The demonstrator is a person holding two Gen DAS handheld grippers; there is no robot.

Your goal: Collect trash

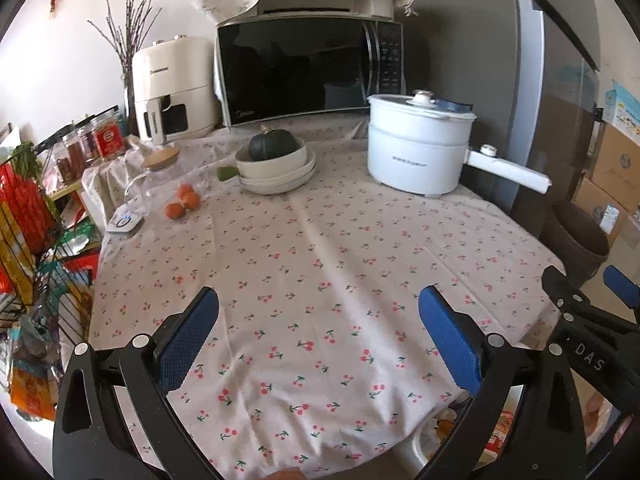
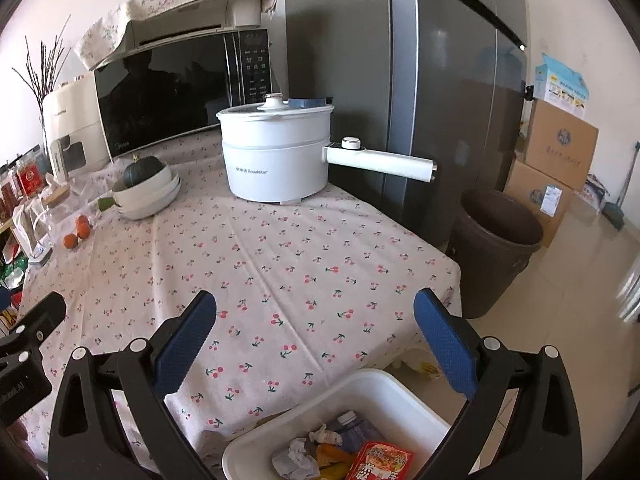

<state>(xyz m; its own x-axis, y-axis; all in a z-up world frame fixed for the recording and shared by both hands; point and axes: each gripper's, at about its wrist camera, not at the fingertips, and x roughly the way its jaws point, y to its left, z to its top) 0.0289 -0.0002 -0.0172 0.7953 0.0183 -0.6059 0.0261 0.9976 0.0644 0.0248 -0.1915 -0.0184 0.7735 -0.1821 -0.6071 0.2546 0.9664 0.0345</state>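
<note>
Both grippers, left gripper (image 1: 319, 320) and right gripper (image 2: 315, 320), hover jaws wide over the bare table (image 2: 280, 264) edge; trash (image 2: 340, 456) fills the white bin (image 2: 400, 396) below the right gripper.

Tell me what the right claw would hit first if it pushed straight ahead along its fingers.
Probably the cherry-print tablecloth itself: the open right claw looks down at the bare cloth, nothing between its fingers. If its line runs flatter than it seems, the white electric pot is next. Depth is unclear.
</note>
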